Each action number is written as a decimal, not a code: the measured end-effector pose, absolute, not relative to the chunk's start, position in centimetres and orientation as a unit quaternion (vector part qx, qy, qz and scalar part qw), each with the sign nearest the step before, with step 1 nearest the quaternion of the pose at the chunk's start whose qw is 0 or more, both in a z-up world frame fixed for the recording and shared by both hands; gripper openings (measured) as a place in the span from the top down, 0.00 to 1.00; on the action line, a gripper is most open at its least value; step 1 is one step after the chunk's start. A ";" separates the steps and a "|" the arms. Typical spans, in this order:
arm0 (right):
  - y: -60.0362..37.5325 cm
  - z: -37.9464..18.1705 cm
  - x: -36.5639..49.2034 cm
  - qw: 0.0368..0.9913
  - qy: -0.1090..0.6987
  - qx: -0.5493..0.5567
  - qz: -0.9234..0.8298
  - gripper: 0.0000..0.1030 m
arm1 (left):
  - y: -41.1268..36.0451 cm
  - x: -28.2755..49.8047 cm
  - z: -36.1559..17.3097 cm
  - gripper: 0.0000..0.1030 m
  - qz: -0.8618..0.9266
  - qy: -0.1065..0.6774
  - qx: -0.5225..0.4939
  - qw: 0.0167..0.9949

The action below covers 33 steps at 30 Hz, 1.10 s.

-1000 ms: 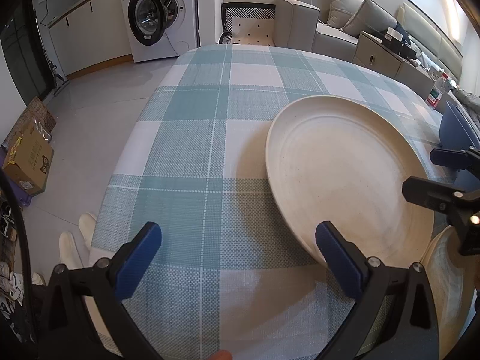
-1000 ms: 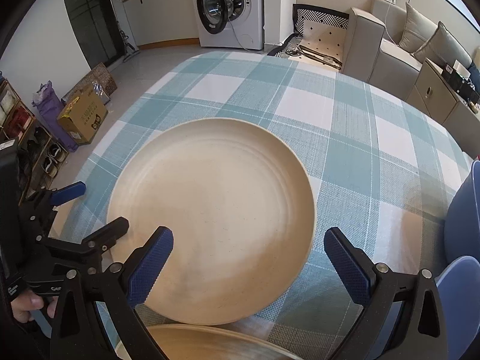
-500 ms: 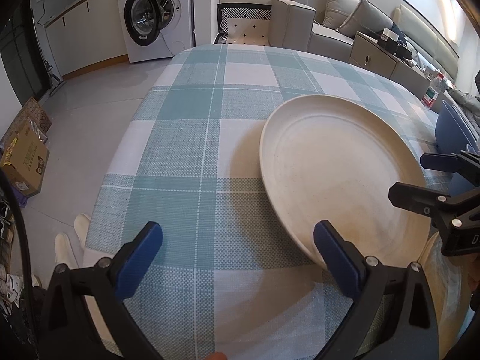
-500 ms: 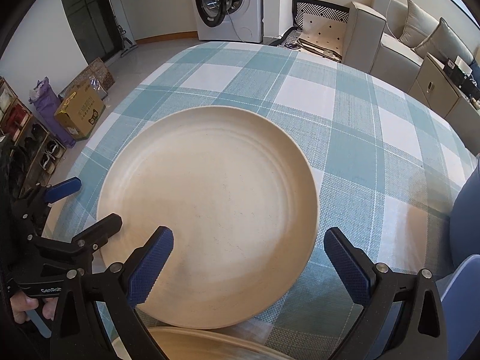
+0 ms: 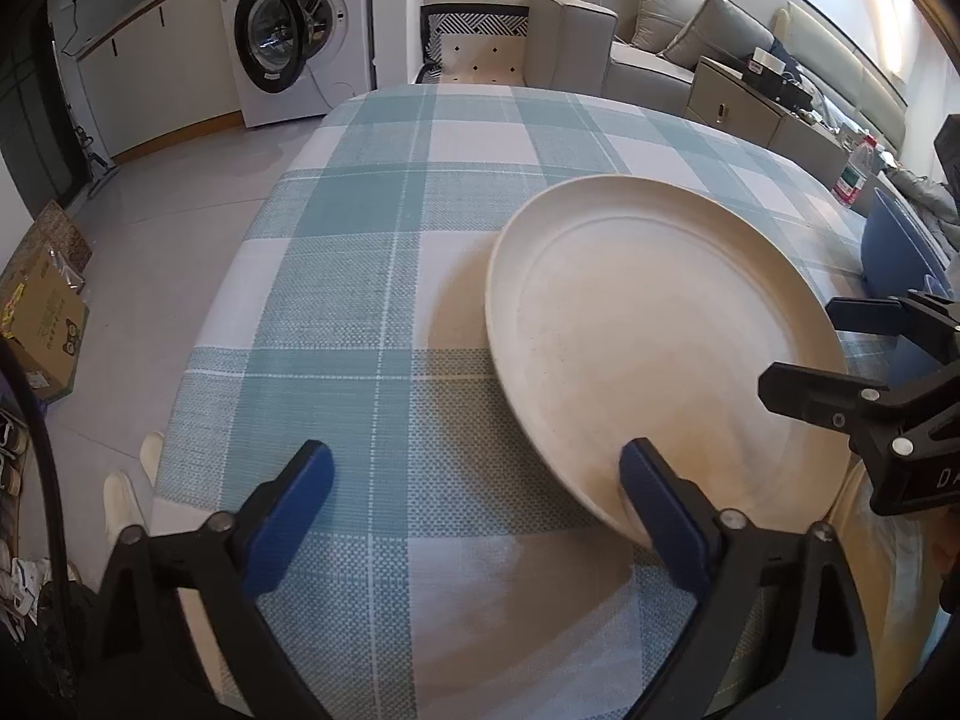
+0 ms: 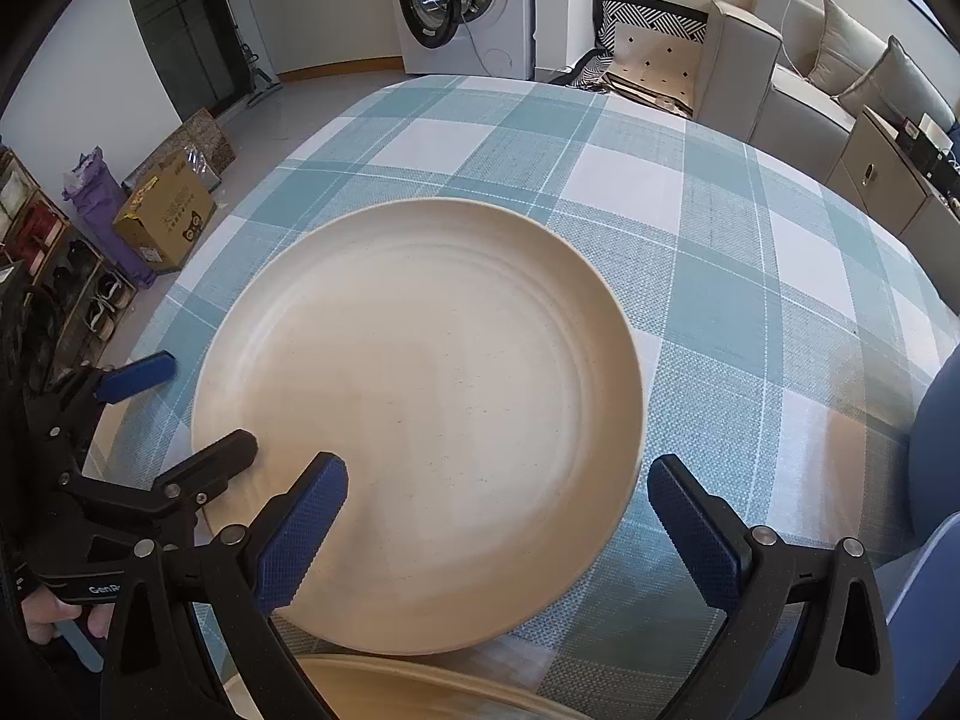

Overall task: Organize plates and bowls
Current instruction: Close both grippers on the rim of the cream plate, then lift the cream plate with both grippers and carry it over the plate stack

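Left gripper (image 5: 474, 495) closing astride plate (image 5: 654, 324) rim; right gripper (image 6: 498, 528) open, empty. Shallow bite, seemingly; plate may slip.

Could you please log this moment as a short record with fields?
surface: table with a teal and white checked cloth
main item: large cream plate, flat on the cloth
other dishes: second cream plate at the near edge; blue bowl to the right
left claw: closing, nothing gripped, one finger over the plate's rim
right claw: open over the plate
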State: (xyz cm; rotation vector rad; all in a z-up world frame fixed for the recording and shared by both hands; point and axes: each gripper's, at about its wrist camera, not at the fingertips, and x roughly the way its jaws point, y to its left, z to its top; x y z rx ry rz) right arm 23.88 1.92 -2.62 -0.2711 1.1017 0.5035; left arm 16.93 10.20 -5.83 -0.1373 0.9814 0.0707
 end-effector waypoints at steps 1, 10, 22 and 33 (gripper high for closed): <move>1.9 -2.6 23.9 0.814 0.516 -0.125 0.237 0.01 | 10.1 16.9 -5.8 0.14 0.030 0.471 -0.066 0.879; 1.7 -2.3 23.8 0.814 0.516 -0.117 0.239 0.19 | 9.2 16.6 -5.4 0.51 0.006 0.459 -0.055 0.887; 1.1 -2.0 23.6 0.820 0.507 -0.114 0.240 0.36 | 8.4 16.5 -5.2 0.66 -0.004 0.459 -0.047 0.887; 0.9 -1.2 23.2 0.829 0.491 -0.112 0.244 0.42 | 8.7 16.1 -4.4 0.66 0.003 0.449 -0.045 0.892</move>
